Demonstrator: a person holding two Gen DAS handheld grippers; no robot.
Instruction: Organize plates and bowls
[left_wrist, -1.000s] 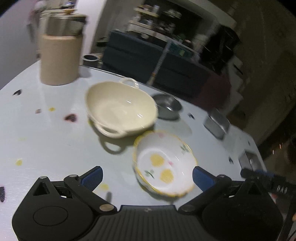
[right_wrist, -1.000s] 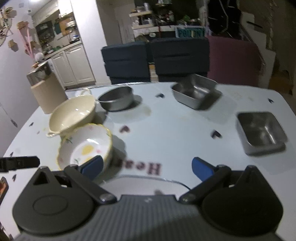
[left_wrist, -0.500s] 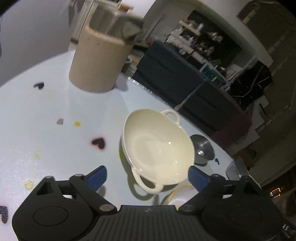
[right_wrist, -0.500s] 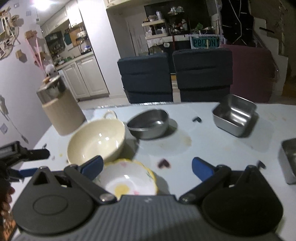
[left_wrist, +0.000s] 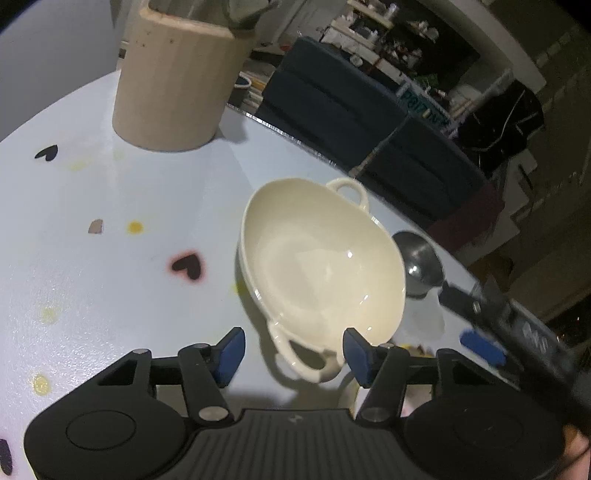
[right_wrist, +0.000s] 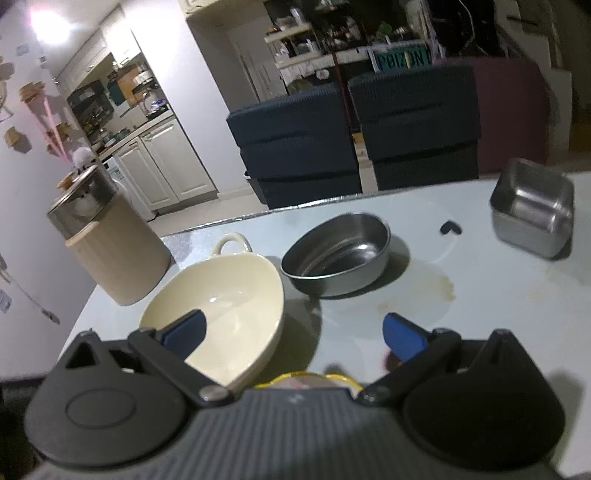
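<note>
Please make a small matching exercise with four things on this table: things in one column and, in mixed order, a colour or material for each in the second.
Things:
1. handled bowl
2. round bowl
3. tall canister
4. heart sticker

Descriptions:
A. shiny bare metal
B. black with a pink glow around it
C. glossy cream, a loop at each end
D. pale wood-coloured wall, metal top

Pairs: 1-C, 2-A, 3-D, 4-B
</note>
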